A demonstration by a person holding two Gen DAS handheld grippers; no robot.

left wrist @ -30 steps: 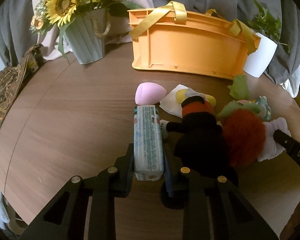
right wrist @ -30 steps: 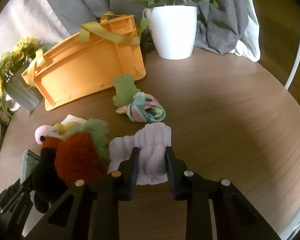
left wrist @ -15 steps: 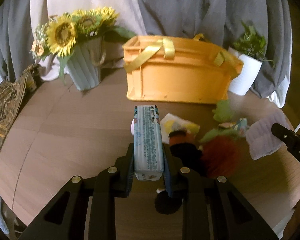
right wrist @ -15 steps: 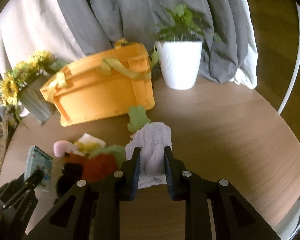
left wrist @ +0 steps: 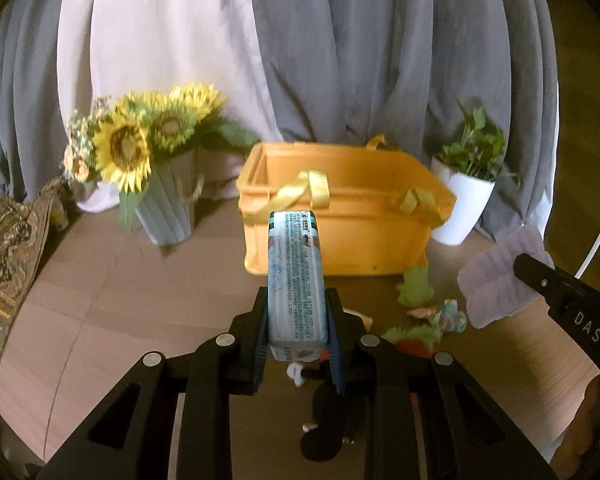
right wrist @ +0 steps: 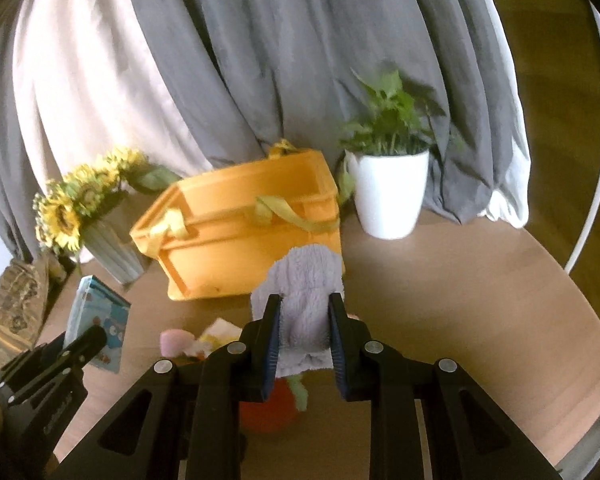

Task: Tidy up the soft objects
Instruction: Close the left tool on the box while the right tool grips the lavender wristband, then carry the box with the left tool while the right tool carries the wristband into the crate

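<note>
My left gripper [left wrist: 297, 300] is shut on a pale blue tissue pack [left wrist: 296, 272] and holds it in the air in front of the orange basket [left wrist: 340, 216]. My right gripper [right wrist: 303, 312] is shut on a lilac fluffy cloth [right wrist: 306, 288], also lifted toward the basket [right wrist: 236, 232]. The pack [right wrist: 98, 322] and the left gripper's fingers [right wrist: 82, 344] show at the lower left of the right wrist view; the cloth [left wrist: 496, 280] shows at the right of the left wrist view. Soft toys lie on the table below: a red plush [right wrist: 268, 408], a pink one [right wrist: 174, 340], a green piece [left wrist: 414, 284].
A sunflower vase [left wrist: 168, 208] stands left of the basket and a white plant pot [left wrist: 464, 208] right of it. Grey and white curtains hang behind. A patterned bag [left wrist: 4, 248] lies at the table's left edge. The round wooden table [left wrist: 120, 288] carries everything.
Both grippers have risen from the table with their loads and tilted up toward the basket. The toys on the table have dropped low in both views.
</note>
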